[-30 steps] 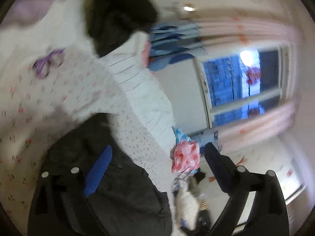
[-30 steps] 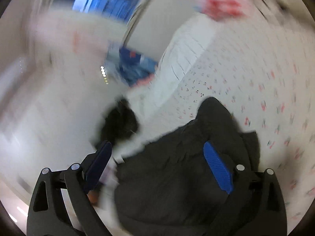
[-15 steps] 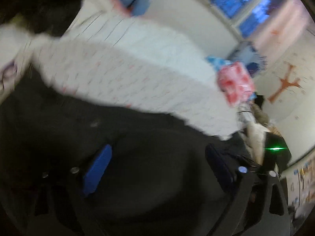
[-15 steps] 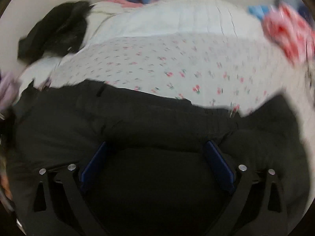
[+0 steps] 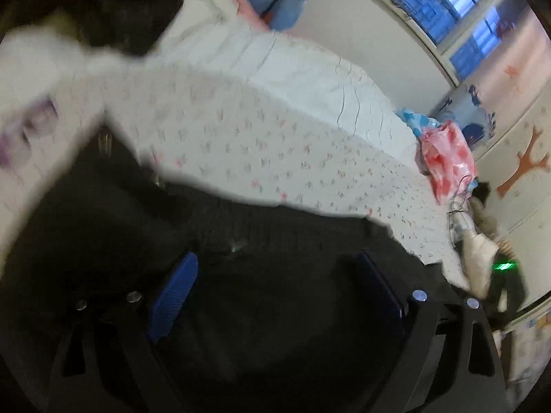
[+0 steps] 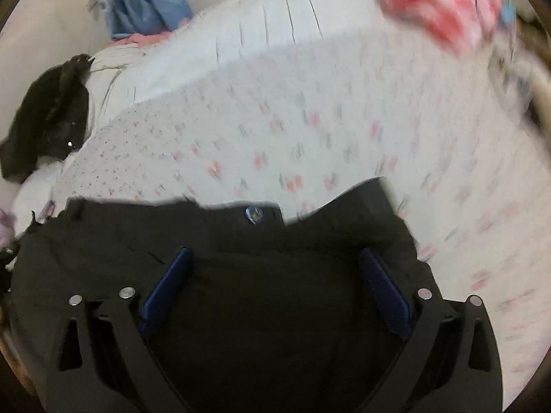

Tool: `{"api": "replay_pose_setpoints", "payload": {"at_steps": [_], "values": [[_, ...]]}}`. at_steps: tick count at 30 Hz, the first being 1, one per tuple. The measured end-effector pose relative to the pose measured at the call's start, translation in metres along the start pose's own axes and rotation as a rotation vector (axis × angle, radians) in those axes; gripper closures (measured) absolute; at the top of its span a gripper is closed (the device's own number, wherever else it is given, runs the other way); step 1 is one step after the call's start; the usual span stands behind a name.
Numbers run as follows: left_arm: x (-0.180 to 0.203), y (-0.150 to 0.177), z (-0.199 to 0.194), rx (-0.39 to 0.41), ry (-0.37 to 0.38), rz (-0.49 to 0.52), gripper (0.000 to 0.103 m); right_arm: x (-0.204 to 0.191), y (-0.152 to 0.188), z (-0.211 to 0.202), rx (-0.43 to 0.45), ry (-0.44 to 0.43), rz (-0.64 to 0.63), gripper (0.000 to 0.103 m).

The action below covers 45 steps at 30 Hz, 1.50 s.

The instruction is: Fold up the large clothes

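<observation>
A large black garment [image 6: 241, 241] is seen spread over the near part of a bed [image 6: 310, 130] covered with a white sheet printed with small pink flowers. A round silvery button [image 6: 254, 214] is visible at the garment's far edge in the right wrist view, beside a notch in the cloth. The dark fabric is shown filling the space beneath and between the blue-padded fingers of both tools. The left gripper [image 5: 275, 296] is held wide apart over the cloth, and the right gripper [image 6: 275, 285] is likewise spread wide, nothing being pinched by either. A second black piece of clothing [image 6: 48, 120] is seen lying near the head of the bed, well apart. A pink plastic bag [image 5: 447, 158] is placed at the bed's far corner. No readable writing can be made out.
</observation>
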State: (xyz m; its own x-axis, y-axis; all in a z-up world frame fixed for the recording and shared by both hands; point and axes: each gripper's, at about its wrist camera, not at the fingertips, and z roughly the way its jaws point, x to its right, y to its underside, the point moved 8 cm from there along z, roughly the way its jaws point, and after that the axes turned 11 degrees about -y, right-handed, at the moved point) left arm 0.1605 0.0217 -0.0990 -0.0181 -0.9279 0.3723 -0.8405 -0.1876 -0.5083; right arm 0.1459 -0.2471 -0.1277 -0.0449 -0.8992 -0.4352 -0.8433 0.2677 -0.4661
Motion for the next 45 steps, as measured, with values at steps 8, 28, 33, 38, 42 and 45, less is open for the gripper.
{"api": "replay_pose_setpoints", "payload": {"at_steps": [8, 28, 33, 38, 42, 45], "values": [[0.009, 0.003, -0.043, 0.034, -0.035, 0.052, 0.014, 0.005, 0.000, -0.040, 0.063, -0.034, -0.001, 0.008], [-0.036, 0.100, -0.142, 0.297, -0.232, 0.227, 0.008, -0.021, 0.093, -0.170, 0.320, -0.030, -0.219, 0.007], [-0.058, 0.122, -0.110, 0.155, -0.238, 0.177, 0.007, 0.007, 0.134, -0.113, 0.078, 0.005, -0.154, 0.007], [-0.020, 0.106, -0.156, 0.300, -0.211, 0.220, 0.007, -0.044, 0.095, -0.174, 0.238, -0.036, -0.184, 0.007], [0.022, 0.091, -0.146, 0.352, -0.204, 0.280, 0.007, -0.113, 0.045, -0.155, 0.243, -0.064, -0.290, 0.007], [0.033, 0.091, -0.118, 0.309, -0.225, 0.299, 0.007, -0.138, 0.019, -0.102, 0.171, -0.049, -0.300, 0.007]]}}
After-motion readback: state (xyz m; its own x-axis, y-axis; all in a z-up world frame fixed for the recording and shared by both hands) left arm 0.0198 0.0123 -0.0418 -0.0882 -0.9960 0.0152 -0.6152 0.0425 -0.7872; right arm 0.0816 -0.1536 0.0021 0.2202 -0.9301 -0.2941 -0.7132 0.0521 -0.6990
